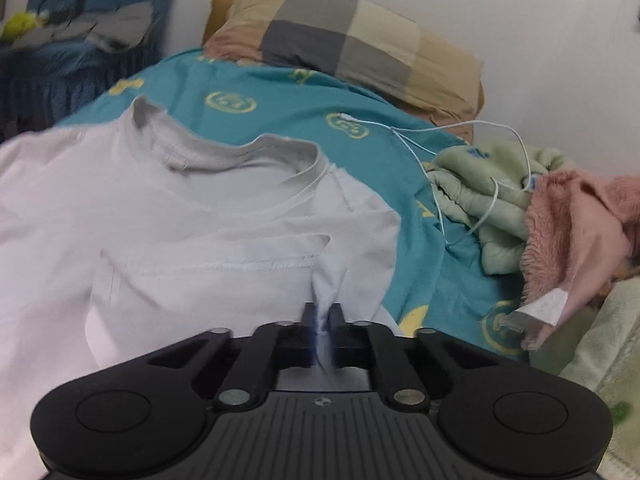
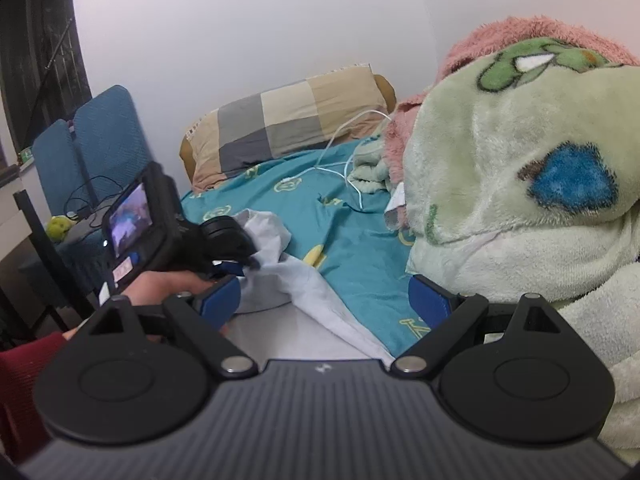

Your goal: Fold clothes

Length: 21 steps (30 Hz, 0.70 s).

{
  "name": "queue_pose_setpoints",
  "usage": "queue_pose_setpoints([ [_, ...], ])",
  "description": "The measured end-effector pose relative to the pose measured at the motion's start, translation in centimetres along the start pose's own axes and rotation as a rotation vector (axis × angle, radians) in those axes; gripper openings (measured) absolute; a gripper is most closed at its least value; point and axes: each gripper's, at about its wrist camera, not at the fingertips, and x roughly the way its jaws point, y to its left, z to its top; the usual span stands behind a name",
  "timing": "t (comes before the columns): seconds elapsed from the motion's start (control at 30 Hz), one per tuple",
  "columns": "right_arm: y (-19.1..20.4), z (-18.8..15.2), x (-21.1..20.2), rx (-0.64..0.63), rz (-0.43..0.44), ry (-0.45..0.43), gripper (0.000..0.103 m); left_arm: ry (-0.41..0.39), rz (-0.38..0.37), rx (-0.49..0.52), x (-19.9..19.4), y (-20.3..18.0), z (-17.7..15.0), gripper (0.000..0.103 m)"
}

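White T-shirt [image 1: 192,216] spread on bed's teal sheet [image 1: 288,108], collar toward far pillow [image 1: 352,40]. Left claw [image 1: 322,320] pinched tight on a tuck of shirt cloth at near right edge. Right claw [image 2: 326,300] gaping wide, gripping nothing, poised above shirt's near edge beside plush blanket [image 2: 520,168]. White cable [image 1: 472,152] trailing across sheet, well apart from shirt. Step in hand, by the look of it: first fold just begun. Next move likely calling for right claw to close on another edge, then both carrying cloth across.
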Motion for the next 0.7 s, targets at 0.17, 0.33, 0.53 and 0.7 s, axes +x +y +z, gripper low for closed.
queue_pose_setpoints([
  [0.17, 0.1, 0.1, -0.7, 0.019, 0.01, -0.005, 0.092, -0.028, -0.098, -0.019, -5.5, 1.2, -1.6, 0.004],
  [0.33, 0.5, 0.3, -1.6, -0.001, 0.016, -0.035, 0.092, 0.002, -0.128, -0.067, -11.3, 3.5, -5.7, 0.004],
  [0.53, 0.7, 0.1, -1.8, -0.008, 0.025, -0.017, 0.092, 0.067, -0.048, -0.038, -12.5, 6.3, -9.9, 0.006],
  [0.7, 0.9, 0.1, -2.2, -0.005, 0.046, -0.007, 0.092, 0.049, -0.086, -0.089, -14.6, 8.5, -8.2, 0.045],
])
